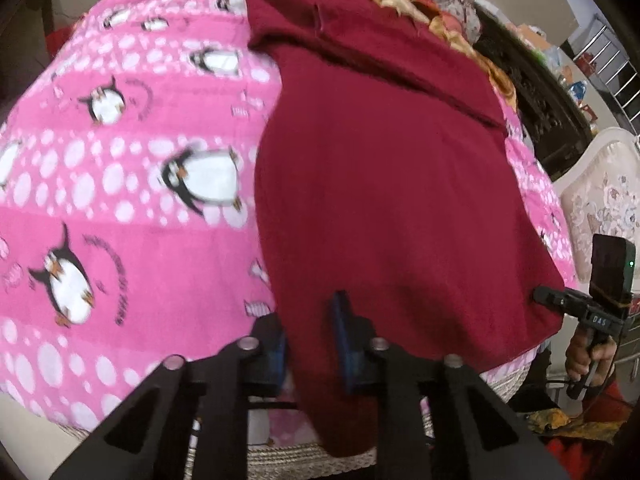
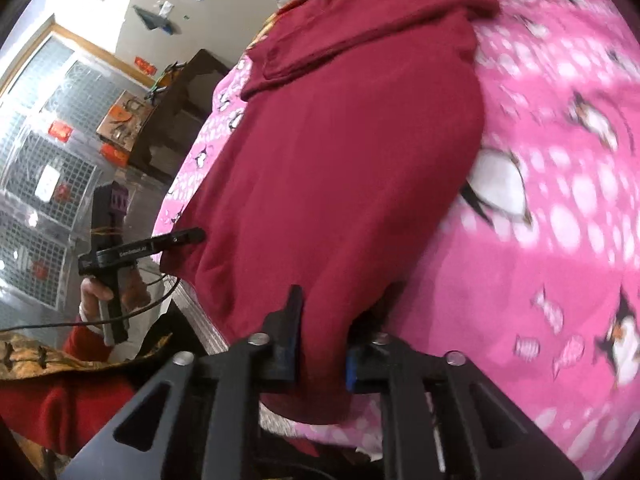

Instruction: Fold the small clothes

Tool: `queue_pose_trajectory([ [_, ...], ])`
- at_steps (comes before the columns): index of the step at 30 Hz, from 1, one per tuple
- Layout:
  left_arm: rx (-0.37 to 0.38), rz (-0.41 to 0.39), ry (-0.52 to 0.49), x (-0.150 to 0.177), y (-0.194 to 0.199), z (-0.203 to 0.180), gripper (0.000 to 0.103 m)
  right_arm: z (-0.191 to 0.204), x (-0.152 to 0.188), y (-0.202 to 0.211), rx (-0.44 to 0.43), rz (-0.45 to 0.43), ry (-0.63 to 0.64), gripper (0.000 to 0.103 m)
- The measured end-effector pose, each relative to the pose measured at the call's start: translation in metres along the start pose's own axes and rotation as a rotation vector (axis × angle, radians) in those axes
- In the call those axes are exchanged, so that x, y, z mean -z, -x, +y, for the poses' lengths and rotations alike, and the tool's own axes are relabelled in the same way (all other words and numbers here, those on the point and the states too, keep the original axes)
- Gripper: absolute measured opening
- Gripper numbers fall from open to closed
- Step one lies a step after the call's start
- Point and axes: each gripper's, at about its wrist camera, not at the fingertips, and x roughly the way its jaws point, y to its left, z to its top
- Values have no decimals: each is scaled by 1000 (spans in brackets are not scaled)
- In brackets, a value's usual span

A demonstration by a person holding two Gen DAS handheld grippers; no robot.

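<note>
Pink blanket [image 1: 120,220] bore the garment [image 1: 380,200] running near-to-far, left gripper [image 1: 310,344] and right gripper [image 2: 320,344] each clamped on a near corner.

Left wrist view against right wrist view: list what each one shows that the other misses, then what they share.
Only the left wrist view shows the floral headboard and metal railing. Only the right wrist view shows the wire grid panels and cardboard box. Both show the maroon garment on the pink penguin blanket, gripped at its near edge by the left gripper and right gripper.

Both hand-held grippers [image 1: 310,344] [image 2: 320,344] clamped, side by side
</note>
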Motion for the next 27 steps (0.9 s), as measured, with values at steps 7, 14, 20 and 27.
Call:
queue_pose_trajectory([
  [7, 64, -70, 115, -18, 14, 22, 11, 22, -34, 34, -21, -151, 66, 30],
  [14, 81, -80, 109, -28, 16, 21, 10, 24, -53, 41, -18, -192, 44, 30],
  [20, 30, -21, 78, -23, 0, 12, 10, 22, -52, 36, -22, -176, 31, 30],
  [27, 29, -3, 110, -1, -18, 7, 45, 24, -57, 31, -15, -129, 9, 30],
])
